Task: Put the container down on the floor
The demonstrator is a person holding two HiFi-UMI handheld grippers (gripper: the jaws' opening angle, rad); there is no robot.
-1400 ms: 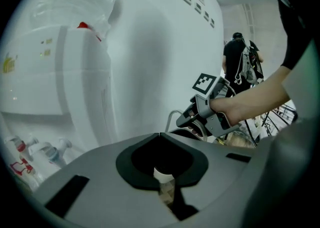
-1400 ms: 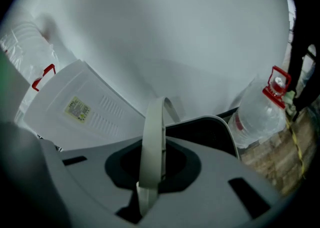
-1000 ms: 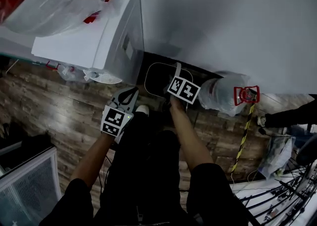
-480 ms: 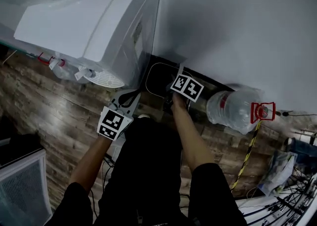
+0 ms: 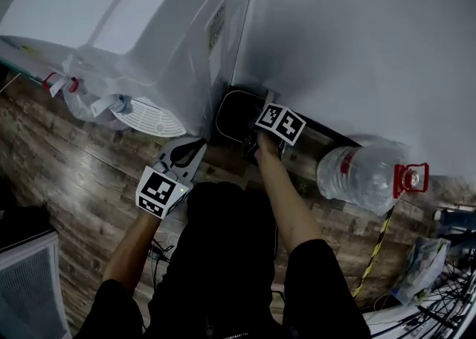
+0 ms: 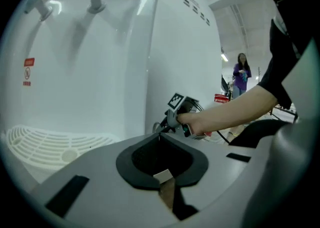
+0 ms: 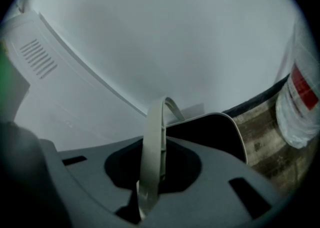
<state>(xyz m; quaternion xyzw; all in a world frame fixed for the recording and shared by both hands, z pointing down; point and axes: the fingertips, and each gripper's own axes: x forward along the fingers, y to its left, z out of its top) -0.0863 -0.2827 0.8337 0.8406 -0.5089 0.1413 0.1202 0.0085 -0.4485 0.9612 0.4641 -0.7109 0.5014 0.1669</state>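
The container (image 5: 232, 116) is a dark bin with a pale rim, low down between the white water dispenser (image 5: 149, 33) and the wall. Its pale handle (image 7: 151, 157) stands upright and runs between the jaws of my right gripper (image 7: 144, 199), which is shut on it. From above, the right gripper (image 5: 255, 146) is over the bin's near edge. Whether the bin rests on the floor I cannot tell. My left gripper (image 5: 182, 157) hangs to the left, apart from the bin, shut with nothing in it. In the left gripper view (image 6: 167, 189) it faces the right gripper (image 6: 172, 119).
The dispenser's white drip tray (image 5: 149, 117) juts out just left of the bin. A large clear water bottle (image 5: 364, 174) with a red cap (image 5: 413, 179) lies on the wooden floor (image 5: 74, 181) to the right. A yellow-black cable (image 5: 375, 244) runs near it.
The view has swung, so the dispenser fills more of the top left. My left gripper has drifted left and lower. The right gripper keeps its hold on the handle.
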